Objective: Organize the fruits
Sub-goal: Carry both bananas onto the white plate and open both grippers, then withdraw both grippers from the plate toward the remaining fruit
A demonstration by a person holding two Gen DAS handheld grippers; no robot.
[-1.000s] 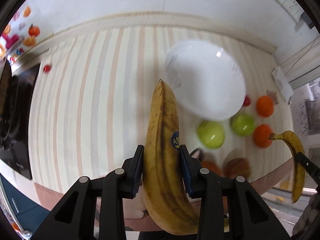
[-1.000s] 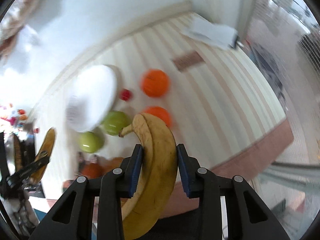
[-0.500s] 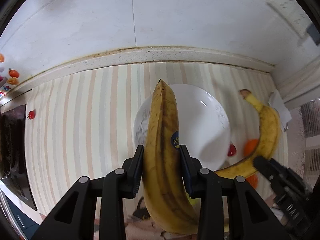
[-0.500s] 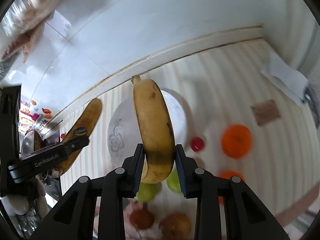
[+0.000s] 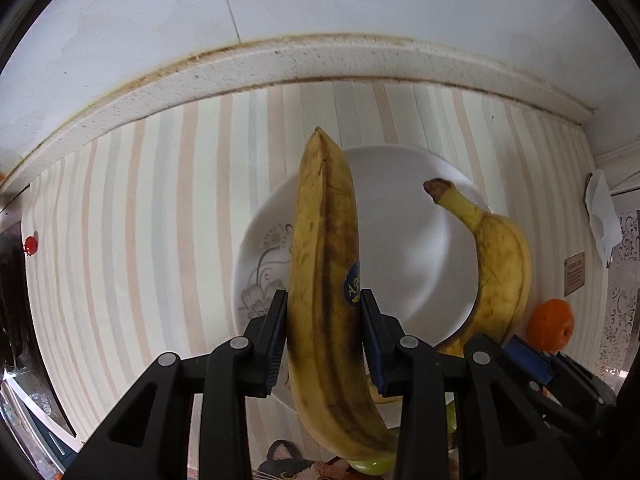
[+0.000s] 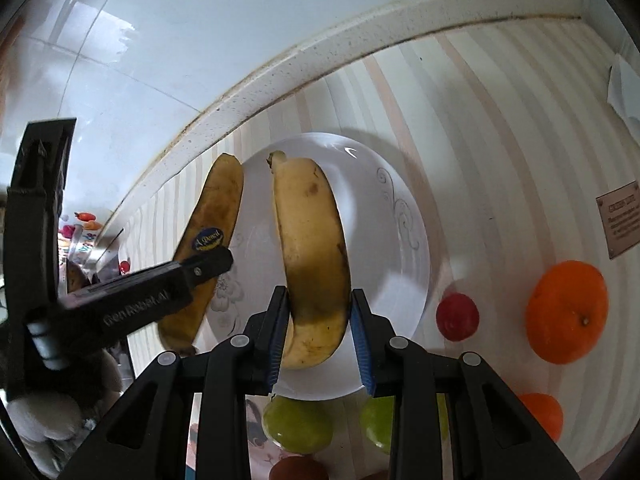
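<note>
A white plate lies on the striped counter near the back wall. My left gripper is shut on a brown-streaked banana with a blue sticker, held over the plate's left side. In the right wrist view that same banana and the left gripper hang at the plate's left rim. My right gripper is shut on a yellower banana, held over the plate's middle; the left wrist view shows this banana over the plate's right side.
Two oranges, a small red fruit, two green apples and a brown fruit lie on the counter in front and to the right of the plate. A small red fruit sits far left. The wall ledge runs behind.
Both grippers have come down and toward the wall with their bananas, from beside the fruit pile to over the plate. The right gripper's banana now points away from the camera.
</note>
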